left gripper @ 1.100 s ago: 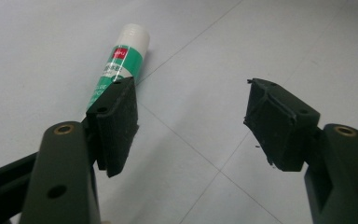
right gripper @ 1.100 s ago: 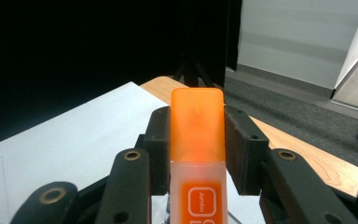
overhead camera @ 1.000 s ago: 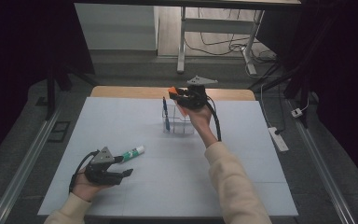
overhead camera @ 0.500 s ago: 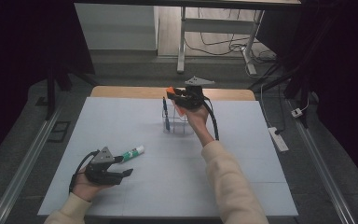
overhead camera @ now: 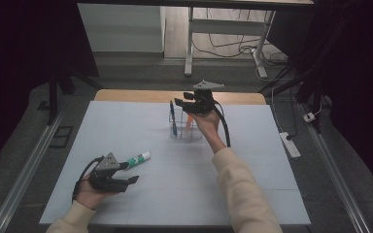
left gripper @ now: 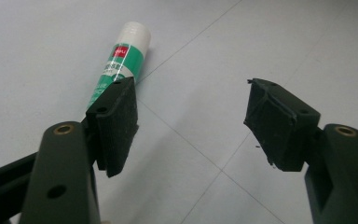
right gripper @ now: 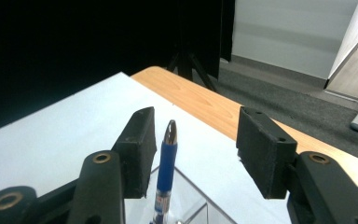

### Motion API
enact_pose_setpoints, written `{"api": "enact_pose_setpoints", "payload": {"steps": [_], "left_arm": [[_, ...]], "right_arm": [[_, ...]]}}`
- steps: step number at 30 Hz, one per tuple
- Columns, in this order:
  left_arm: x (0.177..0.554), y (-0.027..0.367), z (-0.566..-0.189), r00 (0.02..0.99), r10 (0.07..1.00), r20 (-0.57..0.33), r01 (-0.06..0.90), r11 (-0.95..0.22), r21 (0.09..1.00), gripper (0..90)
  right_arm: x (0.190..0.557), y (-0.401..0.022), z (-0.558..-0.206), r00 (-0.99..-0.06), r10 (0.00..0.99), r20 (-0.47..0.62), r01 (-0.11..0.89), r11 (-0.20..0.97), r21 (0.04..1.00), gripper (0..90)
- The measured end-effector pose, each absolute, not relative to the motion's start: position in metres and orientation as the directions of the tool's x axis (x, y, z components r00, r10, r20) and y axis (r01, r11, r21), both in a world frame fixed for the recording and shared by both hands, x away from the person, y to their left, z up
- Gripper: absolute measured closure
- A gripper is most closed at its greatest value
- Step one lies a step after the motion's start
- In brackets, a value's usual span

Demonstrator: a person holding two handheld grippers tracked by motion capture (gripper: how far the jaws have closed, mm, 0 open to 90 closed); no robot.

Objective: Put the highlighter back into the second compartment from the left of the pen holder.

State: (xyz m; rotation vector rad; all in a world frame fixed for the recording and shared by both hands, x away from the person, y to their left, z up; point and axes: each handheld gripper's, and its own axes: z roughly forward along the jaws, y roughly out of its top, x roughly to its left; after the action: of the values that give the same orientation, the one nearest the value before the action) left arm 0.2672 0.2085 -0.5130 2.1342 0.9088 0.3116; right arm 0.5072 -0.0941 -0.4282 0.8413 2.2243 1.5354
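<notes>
Work in hand: putting desk items into the clear holder (overhead camera: 184, 130), which stands in the upper middle of the high view on the pale mat (overhead camera: 126, 126).
Done so far: a blue pen (overhead camera: 173, 118) stands upright in the holder, and an orange item (overhead camera: 188, 124) leans in it just beside the pen; I cannot tell what the orange item is.
Right gripper (overhead camera: 190, 104): held above the holder, jaws wide apart and empty. In the right gripper view the pen (right gripper: 165, 172) rises between the jaws, nearer the left one, without touching either as far as I can see.
Left gripper (overhead camera: 126, 178): lower left of the high view, resting low on the mat, jaws wide apart and holding nothing.
Glue stick (overhead camera: 137, 159): lies on its side on the mat just past the left gripper, at middle left of the high view; in the left gripper view it (left gripper: 121, 60) sits in the upper left, outside the gap, partly behind the left jaw.
Left to do: by my judgement the glue stick has yet to be picked up and placed in the holder.
</notes>
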Motion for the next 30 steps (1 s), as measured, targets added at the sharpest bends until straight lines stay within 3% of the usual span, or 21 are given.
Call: {"api": "enact_pose_setpoints", "payload": {"steps": [10, 30], "left_arm": [[0.266, 0.208, -0.512, 0.713, 0.698, -0.067, 0.502, -0.441, 0.744, 34.2], [0.267, 0.208, -0.513, 0.710, 0.701, -0.065, 0.505, -0.443, 0.741, 34.1]], "right_arm": [[0.494, -0.100, -0.426, -0.809, 0.586, 0.049, 0.294, 0.331, 0.896, 46.6], [0.460, -0.139, -0.438, -0.814, 0.578, 0.050, 0.299, 0.345, 0.890, 46.7]]}}
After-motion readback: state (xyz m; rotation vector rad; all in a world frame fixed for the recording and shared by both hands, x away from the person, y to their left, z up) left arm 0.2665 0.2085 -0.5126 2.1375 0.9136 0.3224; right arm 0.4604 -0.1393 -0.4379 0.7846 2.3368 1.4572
